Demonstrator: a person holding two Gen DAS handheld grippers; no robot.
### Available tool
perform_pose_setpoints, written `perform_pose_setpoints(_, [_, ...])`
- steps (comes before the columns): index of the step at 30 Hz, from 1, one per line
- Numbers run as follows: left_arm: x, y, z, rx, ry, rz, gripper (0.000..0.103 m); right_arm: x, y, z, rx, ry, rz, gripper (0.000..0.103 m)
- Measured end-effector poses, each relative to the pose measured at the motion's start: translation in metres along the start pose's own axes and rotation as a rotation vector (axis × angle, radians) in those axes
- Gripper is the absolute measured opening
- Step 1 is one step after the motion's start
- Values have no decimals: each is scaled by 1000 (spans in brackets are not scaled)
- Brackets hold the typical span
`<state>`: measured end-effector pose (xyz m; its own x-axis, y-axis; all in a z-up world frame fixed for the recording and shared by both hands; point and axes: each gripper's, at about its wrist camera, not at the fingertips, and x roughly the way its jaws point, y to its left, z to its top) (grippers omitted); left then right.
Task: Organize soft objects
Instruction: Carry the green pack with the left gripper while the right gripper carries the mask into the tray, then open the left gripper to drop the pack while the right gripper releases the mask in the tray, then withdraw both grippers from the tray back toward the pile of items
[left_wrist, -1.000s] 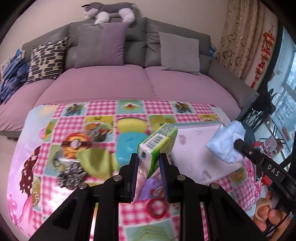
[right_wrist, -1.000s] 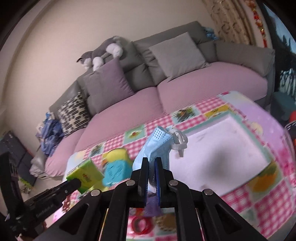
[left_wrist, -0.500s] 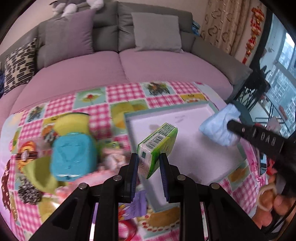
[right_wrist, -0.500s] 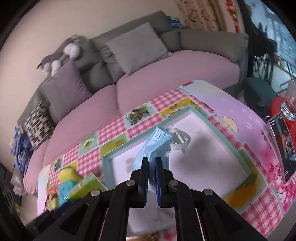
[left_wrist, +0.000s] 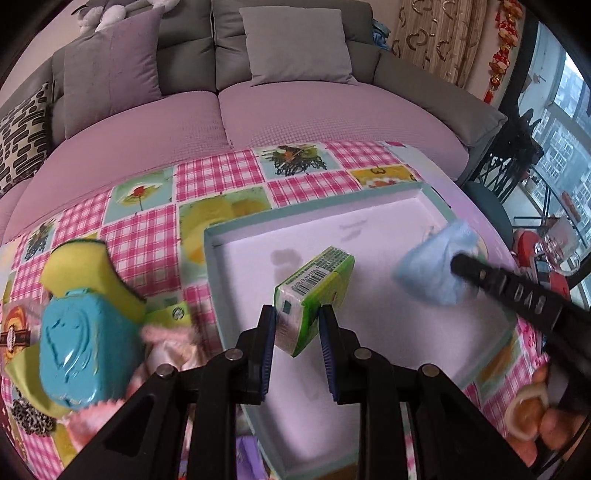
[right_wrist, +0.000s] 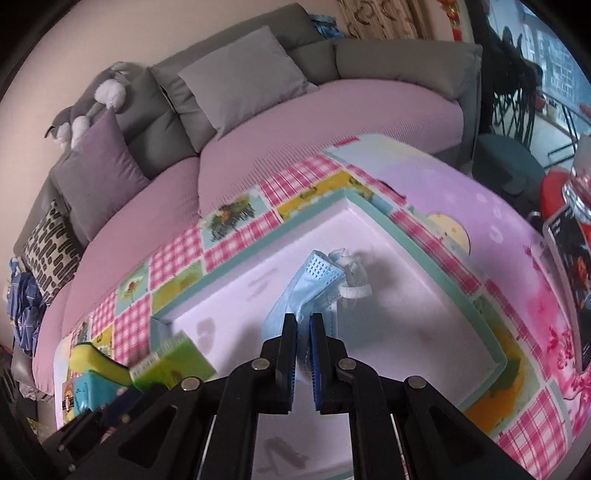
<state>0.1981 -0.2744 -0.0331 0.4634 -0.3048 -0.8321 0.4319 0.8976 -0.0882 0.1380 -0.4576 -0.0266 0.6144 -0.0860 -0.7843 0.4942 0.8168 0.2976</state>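
Tissue pack (left_wrist: 314, 291), green with a barcode, was clamped between the jaws of the left gripper (left_wrist: 297, 325) and hung tilted above the white tray (left_wrist: 221, 236) with a teal rim. Right gripper (right_wrist: 303, 332) had its jaws almost fully closed on a light blue face mask (right_wrist: 314, 284), also over the tray. On the checkered worktop (left_wrist: 210, 173), left of the tray, lay a yellow sponge (left_wrist: 77, 266) and a blue heart-embossed box (left_wrist: 81, 354).

- Soft daylight is coming from the window (left_wrist: 561, 110), right of the sofa (left_wrist: 258, 107).
- Faint shadows are falling inside the tray (right_wrist: 417, 240).
- Fisheye bending and dark vignetting are curving the edges.
- Motion blur is smearing the blue tin (left_wrist: 81, 354).
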Motion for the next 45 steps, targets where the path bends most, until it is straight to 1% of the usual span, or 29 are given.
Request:
perform_pose_setpoints(3, [7, 0, 5, -8, -9, 0, 25, 9, -6, -3, 15, 41, -13, 10])
perform_pose_setpoints(6, [15, 1, 10, -21, 9, 8, 25, 11, -9, -3, 20, 59, -9, 11])
perform_pose_setpoints(8, [16, 1, 12, -29, 6, 16, 26, 10, -9, -4, 18, 66, -9, 11])
perform_pose_setpoints(9, [15, 1, 13, -30, 3, 19, 31, 10, -9, -4, 18, 75, -2, 11])
perform_pose_setpoints(10, [13, 2, 13, -30, 1, 24, 41, 9, -9, -3, 18, 83, 4, 11])
perform_pose_setpoints(12, [11, 3, 13, -34, 1, 40, 52, 5, -9, -3, 12, 84, -1, 11])
perform_pose_setpoints(13, [8, 4, 13, -38, -2, 49, 52, 4, -8, -2, 5, 84, -8, 13])
perform_pose_setpoints(14, [6, 5, 13, -40, -6, 54, 52, 1, -8, -2, -2, 83, -16, 22])
perform_pose_setpoints(15, [3, 5, 14, -41, -12, 57, 54, 0, -8, -2, -3, 81, -15, 28])
perform_pose_setpoints(16, [0, 6, 14, -39, -18, 62, 60, -3, -8, -2, -7, 81, -12, 43])
perform_pose_setpoints(17, [-4, 7, 15, -38, -26, 71, 64, -4, -8, -2, -12, 83, -10, 52])
perform_pose_setpoints(18, [-6, 8, 15, -40, -31, 81, 70, -5, -6, -2, -24, 85, -12, 53])
perform_pose_setpoints(19, [-11, 10, 16, -48, -38, 102, 71, -6, -4, -2, -40, 86, -16, 53])
perform_pose_setpoints(21, [-18, 15, 17, -64, -54, 121, 72, -8, 0, -2, -73, 83, -35, 59])
perform_pose_setpoints(22, [-22, 18, 17, -73, -59, 129, 75, -8, 2, -2, -83, 81, -41, 64])
perform_pose_setpoints(23, [-26, 21, 17, -80, -62, 139, 79, -9, 2, -3, -87, 82, -38, 65])
perform_pose_setpoints(24, [-30, 24, 16, -89, -69, 151, 86, -9, 2, -3, -86, 85, -32, 66])
perform_pose_setpoints(25, [-35, 28, 16, -98, -78, 168, 89, -9, 2, -3, -84, 89, -25, 68])
perform_pose_setpoints(26, [-38, 31, 16, -104, -86, 182, 89, -9, 2, -4, -84, 91, -23, 74])
perform_pose_setpoints(27, [-42, 36, 15, -111, -96, 201, 89, -9, 3, -4, -89, 93, -24, 78])
perform_pose_setpoints(28, [-46, 40, 13, -118, -105, 215, 91, -9, 4, -4, -97, 93, -29, 83])
perform_pose_setpoints(31, [-58, 60, 7, -154, -130, 244, 94, -10, 8, -5, -122, 84, -36, 89])
perform_pose_setpoints(32, [-61, 66, 5, -166, -134, 247, 94, -11, 11, -6, -128, 83, -32, 96])
perform_pose_setpoints(34, [-71, 80, -1, -196, -150, 256, 95, -11, 16, -8, -144, 78, -30, 103])
perform_pose_setpoints(37, [-87, 97, -10, -222, -192, 275, 95, -11, 24, -10, -174, 72, -32, 103])
perform_pose_setpoints(39, [-94, 109, -17, -233, -200, 292, 95, -12, 27, -12, -182, 66, -31, 103])
perform_pose_setpoints(45, [-118, 147, -46, -306, -240, 337, 95, -18, 39, -20, -203, 37, -36, 103])
